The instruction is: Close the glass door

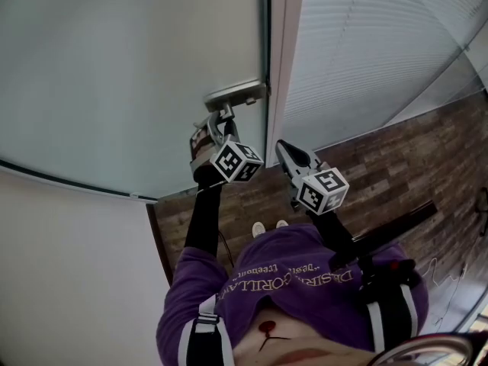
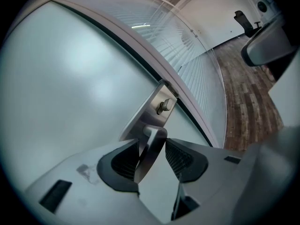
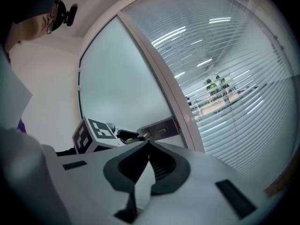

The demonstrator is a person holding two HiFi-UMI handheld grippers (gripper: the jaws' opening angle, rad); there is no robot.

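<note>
Purple sweatshirt (image 1: 290, 280) is filling the bottom of the head view, with two arms reaching out of it toward the door.

Two grippers, each carrying one marker cube:
- The left gripper (image 1: 219, 120) is sitting at the door handle (image 2: 151, 151). Its jaws are standing released and wide. The flat metal lever is lying between them, leaning on one ribbed pad with a gap showing to the other.
- The right gripper (image 1: 282, 148) is hanging just beside the left one, in free air in front of the frame. Its jaws are clenched tip to tip on nothing, as the right gripper view shows (image 3: 148, 144).

The glass door (image 1: 130, 75) is frosted, smooth and pale grey-green. Its handle-side edge is lying just beside the white door frame (image 1: 280, 59), with only a thin dark seam showing between them; I cannot tell whether it is latched.

- One brushed-metal plate (image 2: 152, 116) is sitting at that edge.
- The plate is carrying one lever and one small round knob (image 2: 163, 106).

Right of the frame, a glass wall with horizontal blinds (image 1: 366, 44) is running away. The wood-plank floor (image 1: 396, 166) below it is lying open. A white wall (image 1: 69, 265) is bordering the glass on the other side.
</note>
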